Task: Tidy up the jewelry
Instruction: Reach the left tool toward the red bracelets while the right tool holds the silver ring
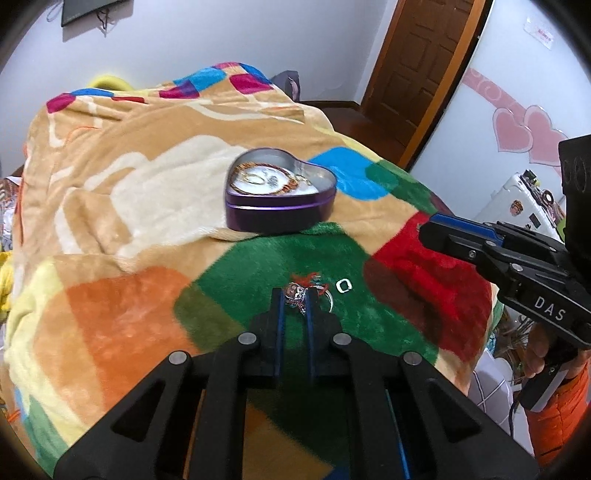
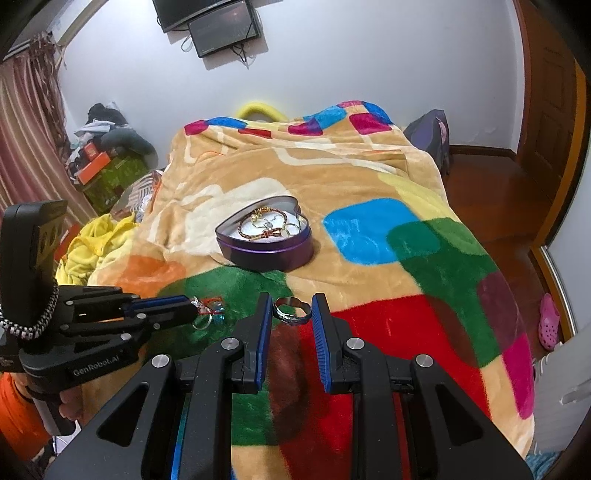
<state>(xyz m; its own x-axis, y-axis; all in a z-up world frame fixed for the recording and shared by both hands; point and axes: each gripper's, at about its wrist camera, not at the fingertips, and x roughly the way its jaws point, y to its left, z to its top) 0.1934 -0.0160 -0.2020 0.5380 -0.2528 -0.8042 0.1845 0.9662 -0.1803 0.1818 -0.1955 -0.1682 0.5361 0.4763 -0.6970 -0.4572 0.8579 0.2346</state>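
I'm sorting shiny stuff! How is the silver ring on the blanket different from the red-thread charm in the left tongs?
The silver band ring lies loose on the fleece blanket; the beaded red-thread charm is pinched in the left tongs. The ring is one hoop; the charm is a tangle of beads, thread and a small ring. Both are outside the purple heart-shaped tin.

Setting: home bedroom. Bed covered by plush multicolour blanket; wall-mounted TV; striped curtain; clothes pile in corner; wooden door; pink heart wall decals; pink slipper on floor.
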